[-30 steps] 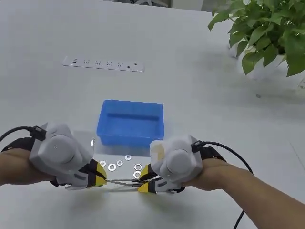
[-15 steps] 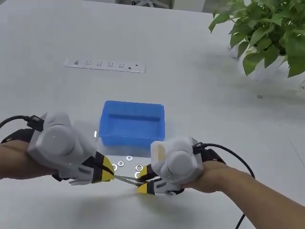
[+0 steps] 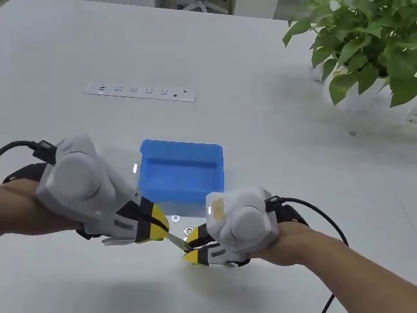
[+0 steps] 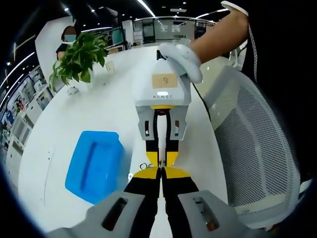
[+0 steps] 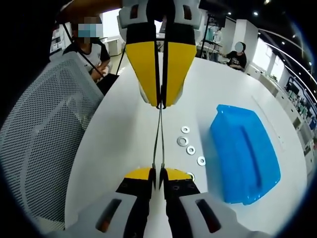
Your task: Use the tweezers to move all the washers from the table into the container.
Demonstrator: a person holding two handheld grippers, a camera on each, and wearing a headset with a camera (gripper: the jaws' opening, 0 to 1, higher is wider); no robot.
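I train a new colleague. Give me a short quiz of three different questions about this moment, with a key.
1. True or false: the washers lie inside the blue container.
2. What grips the tweezers? A) one gripper alone B) both grippers C) a bare hand
3. Fill in: beyond the container, a white ____ lies on the table.
Key: 1 false: they lie beside it. 2 B: left gripper and right gripper each shut on one end. 3 power strip.
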